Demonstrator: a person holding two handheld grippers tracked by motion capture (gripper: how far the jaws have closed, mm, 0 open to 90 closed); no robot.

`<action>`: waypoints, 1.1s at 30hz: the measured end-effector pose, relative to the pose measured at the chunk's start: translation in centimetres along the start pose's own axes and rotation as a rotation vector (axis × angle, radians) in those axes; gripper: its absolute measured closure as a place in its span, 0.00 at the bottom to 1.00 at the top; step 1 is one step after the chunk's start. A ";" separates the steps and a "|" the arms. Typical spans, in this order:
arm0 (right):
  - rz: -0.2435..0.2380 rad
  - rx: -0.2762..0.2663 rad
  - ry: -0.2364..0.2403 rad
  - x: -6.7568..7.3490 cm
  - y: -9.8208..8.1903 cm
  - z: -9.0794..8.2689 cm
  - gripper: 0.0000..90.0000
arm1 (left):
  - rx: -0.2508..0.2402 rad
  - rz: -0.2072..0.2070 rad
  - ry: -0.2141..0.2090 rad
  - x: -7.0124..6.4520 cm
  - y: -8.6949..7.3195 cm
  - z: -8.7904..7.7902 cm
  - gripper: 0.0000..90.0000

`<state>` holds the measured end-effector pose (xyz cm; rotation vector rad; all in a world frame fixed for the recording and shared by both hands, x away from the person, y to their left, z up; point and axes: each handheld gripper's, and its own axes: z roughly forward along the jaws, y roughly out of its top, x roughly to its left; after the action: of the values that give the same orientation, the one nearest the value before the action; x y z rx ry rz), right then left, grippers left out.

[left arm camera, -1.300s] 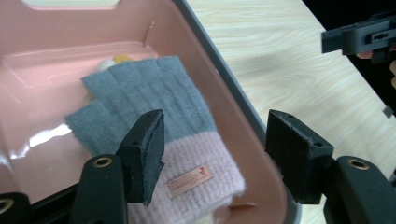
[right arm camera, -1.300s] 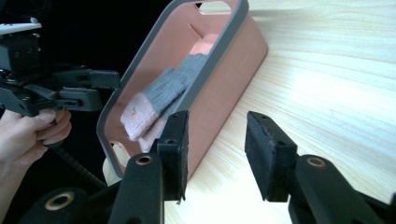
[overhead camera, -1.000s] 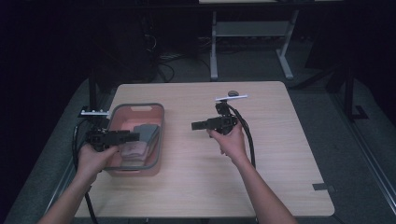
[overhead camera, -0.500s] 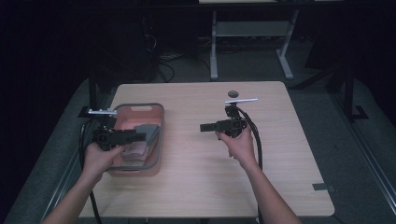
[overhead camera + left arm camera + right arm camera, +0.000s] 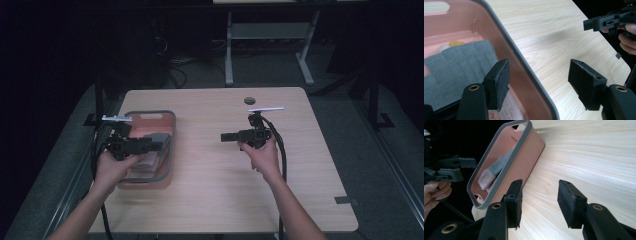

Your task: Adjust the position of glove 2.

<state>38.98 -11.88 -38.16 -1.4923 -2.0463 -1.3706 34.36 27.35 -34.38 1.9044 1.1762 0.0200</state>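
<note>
A pink basket [image 5: 171,131] with a grey rim stands on the left half of the wooden table [image 5: 220,200]. Folded grey cloth [image 5: 456,60] lies inside it, with a paler pinkish cloth [image 5: 485,180] beside it. My left gripper [image 5: 159,145] hovers level over the basket's right rim [image 5: 524,62], open, with nothing between its pads [image 5: 500,82]. My right gripper [image 5: 226,136] is held level over the table's middle, pointing left at the basket [image 5: 524,152] and well apart from it. It stands open and empty [image 5: 540,192]. Each gripper view also shows the other gripper farther off [image 5: 599,22] [image 5: 456,168].
A small round dark hole [image 5: 249,100] sits near the table's far edge. A dark strip of tape [image 5: 346,200] lies at the front right corner. A white desk frame [image 5: 265,35] and cables stand on the dark floor behind.
My right gripper has drifted to the right, away from the basket. My left hand has shifted slightly right over the basket. Both stay open and empty.
</note>
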 end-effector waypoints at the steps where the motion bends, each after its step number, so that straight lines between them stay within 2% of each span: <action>1: 0.001 -0.002 -0.003 -0.1 -0.1 -0.2 0.60 | 0.001 0.003 -0.002 -0.2 0.1 0.1 0.37; 33: 0.060 -0.045 -0.043 -3.3 -2.0 -3.4 0.58 | 0.046 0.069 -0.075 -3.8 1.2 4.2 0.35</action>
<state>37.74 -16.65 -39.69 -1.6022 -1.9912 -1.3823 34.89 21.61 -34.60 1.9681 1.0691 -0.0409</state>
